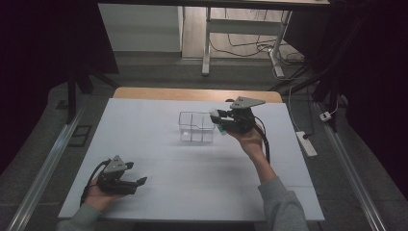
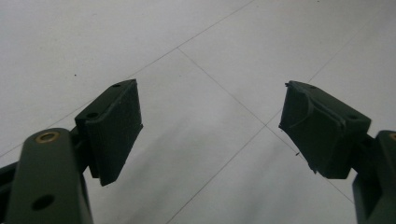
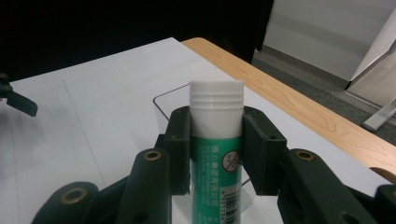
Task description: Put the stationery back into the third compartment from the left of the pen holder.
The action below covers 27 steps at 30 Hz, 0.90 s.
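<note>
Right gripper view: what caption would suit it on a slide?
Right claw clamps a green-labelled, white-capped tube above a clear plastic box.

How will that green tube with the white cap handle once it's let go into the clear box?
The tube looks rigid: the right claw clamps it without denting. Being round and smooth, it would probably roll if laid flat. Tall and narrow, it may tip inside the box.

green tube (image 3: 216, 154) base cut off by frame edge; label print blurred
</note>
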Motion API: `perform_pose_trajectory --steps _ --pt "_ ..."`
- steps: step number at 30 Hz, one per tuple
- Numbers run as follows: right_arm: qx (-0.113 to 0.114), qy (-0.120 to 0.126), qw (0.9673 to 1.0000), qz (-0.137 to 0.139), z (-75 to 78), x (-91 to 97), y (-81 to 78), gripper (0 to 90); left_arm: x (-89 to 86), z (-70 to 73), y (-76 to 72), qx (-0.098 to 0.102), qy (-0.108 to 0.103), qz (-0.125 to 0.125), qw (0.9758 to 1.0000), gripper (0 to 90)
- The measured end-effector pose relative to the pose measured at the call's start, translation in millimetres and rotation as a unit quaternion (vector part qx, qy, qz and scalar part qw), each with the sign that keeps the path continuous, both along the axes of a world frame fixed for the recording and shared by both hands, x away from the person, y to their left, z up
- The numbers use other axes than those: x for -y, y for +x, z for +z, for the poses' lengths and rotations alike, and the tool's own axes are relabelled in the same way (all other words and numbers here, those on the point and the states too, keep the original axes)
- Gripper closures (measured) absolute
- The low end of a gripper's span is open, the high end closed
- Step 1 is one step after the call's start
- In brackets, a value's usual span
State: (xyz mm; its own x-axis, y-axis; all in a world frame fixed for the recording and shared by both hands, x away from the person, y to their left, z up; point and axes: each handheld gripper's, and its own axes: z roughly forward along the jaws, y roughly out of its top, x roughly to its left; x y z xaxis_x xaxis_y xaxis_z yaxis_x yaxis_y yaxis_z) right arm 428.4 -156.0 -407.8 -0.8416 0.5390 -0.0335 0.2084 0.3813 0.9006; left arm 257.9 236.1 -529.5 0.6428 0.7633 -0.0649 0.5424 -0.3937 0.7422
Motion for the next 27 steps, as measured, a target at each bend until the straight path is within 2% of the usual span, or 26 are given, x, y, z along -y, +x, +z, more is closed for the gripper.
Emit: perform_pose_trajectory --steps 9,16,27 --pt "0.002 0.005 1.0000 -0.002 0.7 -5.4 2.3 64.6 0.0 0.2 -0.2 0.001 0.000 0.000 1.0000 20.2" --pt "0.008 0.032 0.9994 -0.012 0.3 -16.2 14.7 64.6 -0.4 0.2 -0.4 0.000 0.000 0.001 1.0000 20.2" --pt "-0.010 0.051 0.9982 -0.029 -9.7 -27.0 33.4 64.5 -1.2 0.0 -0.1 0.000 -0.001 0.000 1.0000 20.2"
